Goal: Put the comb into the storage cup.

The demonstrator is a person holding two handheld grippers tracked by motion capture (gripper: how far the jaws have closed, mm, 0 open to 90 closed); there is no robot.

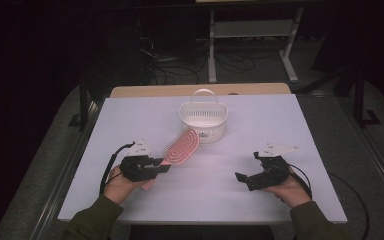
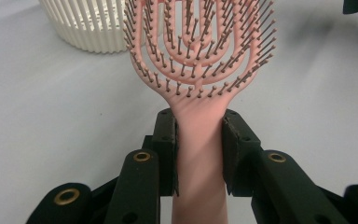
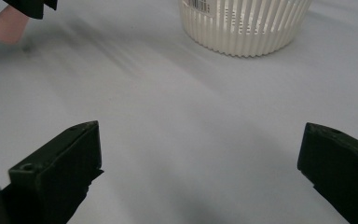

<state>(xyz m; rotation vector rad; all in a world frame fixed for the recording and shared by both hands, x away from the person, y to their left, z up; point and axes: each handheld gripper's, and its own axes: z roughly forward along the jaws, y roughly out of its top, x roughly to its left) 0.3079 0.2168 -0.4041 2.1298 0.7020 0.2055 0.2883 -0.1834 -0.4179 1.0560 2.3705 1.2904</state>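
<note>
A pink vented hairbrush (image 1: 181, 145) with dark bristles is held by its handle (image 2: 200, 154) in my left gripper (image 1: 161, 165), whose black jaws press on both sides of the handle. The brush head (image 2: 200, 42) points toward a white slatted basket (image 1: 203, 119) with a hoop handle, at the table's back middle. My right gripper (image 1: 244, 179) rests low over the table's right half with its jaws wide apart and nothing between them (image 3: 200, 172). The basket's wall (image 3: 244, 25) rises ahead of the right gripper, and the brush handle's end (image 3: 7, 25) shows far left.
The white tabletop (image 1: 205, 200) spreads between the two hands and in front of the basket. A wooden strip (image 1: 200, 90) runs along the table's far edge. Beyond it are a dark floor, cables and a metal stand (image 1: 250, 35).
</note>
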